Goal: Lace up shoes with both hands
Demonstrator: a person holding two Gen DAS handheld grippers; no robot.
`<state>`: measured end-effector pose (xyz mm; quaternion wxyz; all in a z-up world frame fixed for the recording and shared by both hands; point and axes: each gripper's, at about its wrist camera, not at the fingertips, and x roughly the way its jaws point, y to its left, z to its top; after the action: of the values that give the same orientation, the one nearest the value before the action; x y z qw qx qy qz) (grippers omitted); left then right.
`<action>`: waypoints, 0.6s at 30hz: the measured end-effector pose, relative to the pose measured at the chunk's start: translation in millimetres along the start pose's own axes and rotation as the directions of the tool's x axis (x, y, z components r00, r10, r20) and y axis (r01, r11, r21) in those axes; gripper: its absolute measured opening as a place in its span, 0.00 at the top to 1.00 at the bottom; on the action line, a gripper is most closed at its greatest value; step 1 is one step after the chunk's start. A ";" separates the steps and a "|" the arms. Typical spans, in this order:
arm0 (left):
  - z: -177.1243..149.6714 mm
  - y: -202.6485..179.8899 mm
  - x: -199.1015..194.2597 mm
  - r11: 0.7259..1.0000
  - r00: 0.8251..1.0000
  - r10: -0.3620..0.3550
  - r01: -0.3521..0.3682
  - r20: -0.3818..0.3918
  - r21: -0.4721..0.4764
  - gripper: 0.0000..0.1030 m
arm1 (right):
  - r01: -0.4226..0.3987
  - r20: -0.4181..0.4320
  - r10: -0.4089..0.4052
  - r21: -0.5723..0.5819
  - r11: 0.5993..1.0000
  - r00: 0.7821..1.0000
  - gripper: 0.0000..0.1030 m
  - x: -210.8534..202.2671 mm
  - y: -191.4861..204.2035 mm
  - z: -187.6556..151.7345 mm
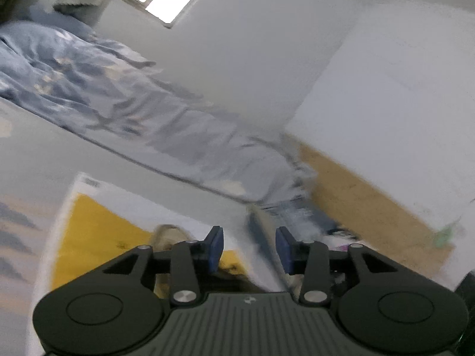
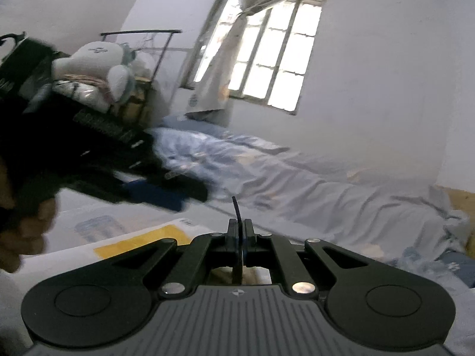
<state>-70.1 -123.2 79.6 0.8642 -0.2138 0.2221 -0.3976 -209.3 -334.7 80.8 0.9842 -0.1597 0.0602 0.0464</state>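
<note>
In the left wrist view my left gripper (image 1: 249, 246) stands open, its blue pads apart with nothing between them. A beige shoe (image 1: 166, 234) shows just beyond its left finger, mostly hidden by the gripper body. In the right wrist view my right gripper (image 2: 240, 231) is shut on a thin black shoelace (image 2: 236, 209); the lace end sticks up past the fingertips and the rest runs down behind them. The blurred black left gripper (image 2: 142, 190) and a person's hand (image 2: 26, 222) show at the left of that view.
The shoe lies on a yellow and white sheet (image 1: 89, 228) over a pale surface. Beyond it is a bed with a rumpled blue-grey cover (image 2: 297, 178), a window (image 2: 267, 59), a cluttered rack (image 2: 98, 74) and wooden floor (image 1: 356, 195).
</note>
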 end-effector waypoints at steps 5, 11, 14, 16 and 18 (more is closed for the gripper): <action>-0.7 15.9 8.4 0.991 0.987 0.130 -0.129 -0.098 0.018 0.64 | 0.058 -0.002 -0.059 -0.022 0.998 0.998 0.98 7.8 -20.0 9.5; -9.7 29.5 17.3 0.990 0.970 0.140 -0.138 -0.197 0.023 0.64 | -0.048 -0.112 0.023 -0.232 0.971 0.993 0.98 30.1 5.2 12.7; -11.7 34.2 19.3 0.992 0.969 0.129 -0.127 -0.211 0.024 0.64 | -0.159 -0.194 0.090 -0.378 0.912 0.977 0.98 43.9 26.8 3.7; -13.0 35.6 20.7 0.993 0.968 0.122 -0.120 -0.221 0.024 0.65 | -0.212 -0.252 0.110 -0.426 0.879 0.961 0.98 53.1 37.0 -2.5; -13.9 36.6 23.3 0.994 0.967 0.113 -0.111 -0.230 0.024 0.65 | -0.250 -0.295 0.121 -0.452 0.856 0.948 0.98 59.6 44.2 -8.8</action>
<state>-42.5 -122.4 43.3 0.8547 -0.1485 0.3307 -0.3716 -156.2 -291.4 51.0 0.8874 -0.3988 0.1884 0.1343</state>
